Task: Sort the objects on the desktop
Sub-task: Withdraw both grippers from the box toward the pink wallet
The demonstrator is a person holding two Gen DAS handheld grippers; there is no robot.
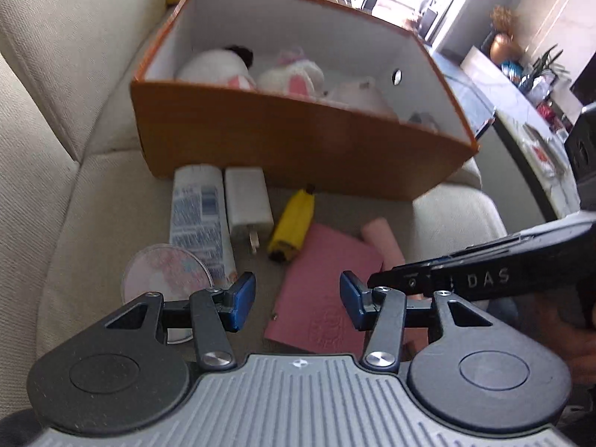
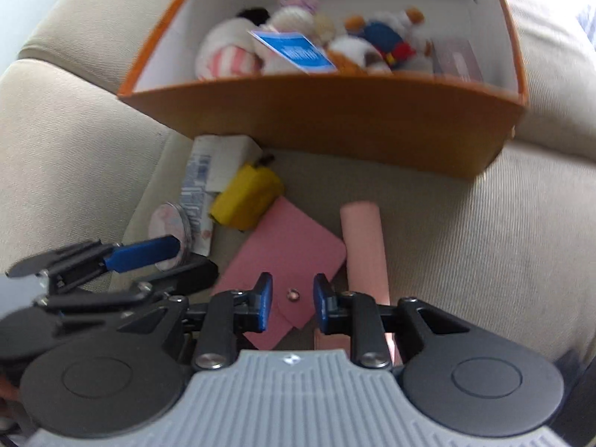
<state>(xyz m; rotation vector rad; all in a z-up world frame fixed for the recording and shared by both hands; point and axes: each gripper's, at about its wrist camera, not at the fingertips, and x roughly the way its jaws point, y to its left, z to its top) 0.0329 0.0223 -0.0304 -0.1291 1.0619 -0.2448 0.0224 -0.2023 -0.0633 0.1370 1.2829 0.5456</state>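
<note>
Your left gripper (image 1: 298, 300) hangs over the pink wallet (image 1: 327, 279), and its fingers (image 1: 242, 300) stand well apart with nothing between the pads. Your right gripper (image 2: 292, 303) is also above this wallet (image 2: 287, 257), over its snap corner; the fingers (image 2: 264, 300) are only narrowly open and hold nothing.

All things lie on the beige sofa (image 1: 74, 201), in front of the orange box (image 1: 298, 141). From the left you see a round clear lid (image 1: 164, 273), a white tube (image 1: 199, 219), a white charger (image 1: 247, 205) and a yellow folded umbrella (image 1: 292, 225), which touches the upper edge of the wallet. A pink roll (image 2: 365, 246) lies just beside the wallet on its right.

Inside the box are several plush toys (image 2: 298, 44) and a blue card (image 2: 294, 50), a little blurred.
</note>
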